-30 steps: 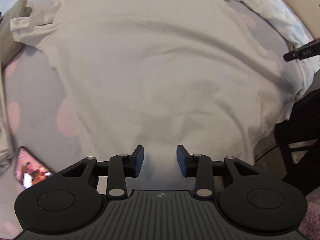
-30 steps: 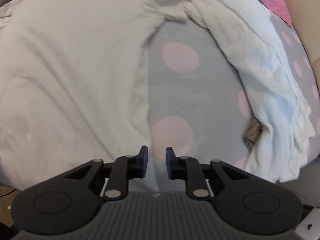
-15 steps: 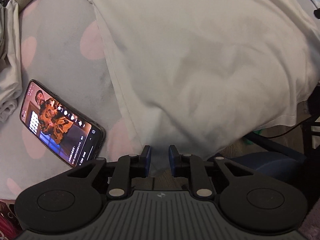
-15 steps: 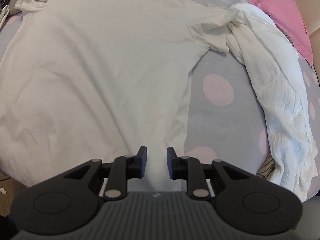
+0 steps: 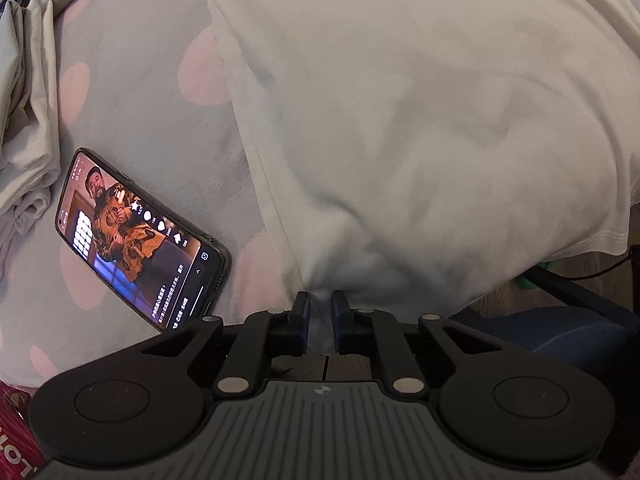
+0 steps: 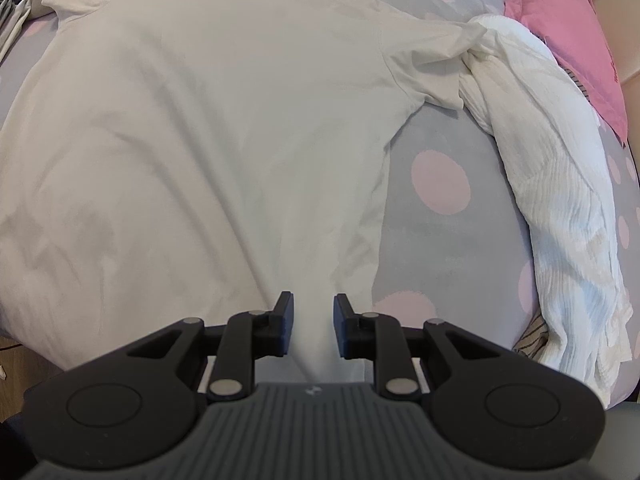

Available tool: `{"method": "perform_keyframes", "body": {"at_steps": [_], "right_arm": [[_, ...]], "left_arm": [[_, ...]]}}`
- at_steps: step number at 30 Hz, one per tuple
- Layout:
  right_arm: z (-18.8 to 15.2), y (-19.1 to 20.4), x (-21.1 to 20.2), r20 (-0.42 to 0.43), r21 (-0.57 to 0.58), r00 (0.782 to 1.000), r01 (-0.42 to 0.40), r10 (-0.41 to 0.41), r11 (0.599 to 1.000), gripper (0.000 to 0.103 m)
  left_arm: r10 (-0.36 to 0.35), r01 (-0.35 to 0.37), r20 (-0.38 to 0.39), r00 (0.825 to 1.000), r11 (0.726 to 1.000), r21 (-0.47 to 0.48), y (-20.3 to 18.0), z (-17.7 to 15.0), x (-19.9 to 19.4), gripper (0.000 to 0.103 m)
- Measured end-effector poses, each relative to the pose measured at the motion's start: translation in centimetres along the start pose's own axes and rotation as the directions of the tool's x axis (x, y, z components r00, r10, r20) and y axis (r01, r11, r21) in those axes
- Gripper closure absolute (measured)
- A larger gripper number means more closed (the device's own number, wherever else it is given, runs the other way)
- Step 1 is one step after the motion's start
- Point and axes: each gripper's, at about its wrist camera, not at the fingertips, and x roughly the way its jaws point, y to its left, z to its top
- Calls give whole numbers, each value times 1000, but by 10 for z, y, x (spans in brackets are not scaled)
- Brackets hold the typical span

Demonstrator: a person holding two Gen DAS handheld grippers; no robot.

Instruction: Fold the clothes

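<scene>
Left gripper (image 5: 320, 312) nipped onto the hem corner of a pale T-shirt (image 5: 420, 120), fabric bunched between nearly closed jaws. Shirt spread over a grey, pink-dotted bedsheet (image 5: 132, 92). Lit phone (image 5: 140, 240) lying face up just left of the shirt's edge; crumpled pale cloth (image 5: 28, 120) beyond it.

Surface: a bed (image 6: 436, 240) covered by a grey sheet printed with pink dots.
T-shirt (image 6: 208, 128): a pale one, spread flat, its hem hung over the near edge.
Phone (image 5: 140, 240): laid face up with the screen lit, just beside the T-shirt.
White crinkled garment (image 6: 560, 184): bunched along the right side, touching one sleeve.
Pink pillow (image 6: 568, 28): seen at the far right corner.
Pale folded cloth (image 5: 28, 128): heaped at the left edge.
</scene>
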Motion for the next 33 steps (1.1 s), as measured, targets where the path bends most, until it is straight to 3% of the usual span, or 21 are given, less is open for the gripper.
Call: {"method": "perform_keyframes", "body": {"at_steps": [3,9,12,14,16,18,19,21,23,33], "right_arm": [[0,3,-1,9,-13,1000,-2,2,1000,79],[-3,5,2,-2,-34,1000,6,-6,999,79],[-1,5,4,-7,-31,1000,7,-7,999,79],[0,6,2,1,-33,1000,0,0,999,79],[1,7,2,5,-40,1000,-6,6,999,79],[1,9,3,2,-48,1000,-5,5,999,79],[1,10,5,0,-52,1000,-3,3,999,79],[1,10,6,-2,-54,1000,-3,3,999,78],[2,10,6,0,-53,1000,-4,4,999,78],[0,13,7,7,-73,1000,-9,9,997,77]], "left_arm": [[16,-16,4,1000,1000,0,0,2,2,103],[-77,77,-38,996,997,-4,22,-14,-28,103],[-29,27,-89,996,999,-23,39,-24,-25,103],[-47,41,-92,995,997,-66,49,-25,-21,103],[-151,148,-27,988,985,-91,52,-21,-26,103],[-191,195,57,980,978,-74,47,-18,-33,103],[-174,178,73,982,983,-46,41,-16,-35,103],[-157,160,82,984,987,-27,28,-12,-33,84],[-170,174,85,982,984,-40,24,-8,-28,75],[-74,76,35,997,995,-60,-7,1,-3,78]]}}
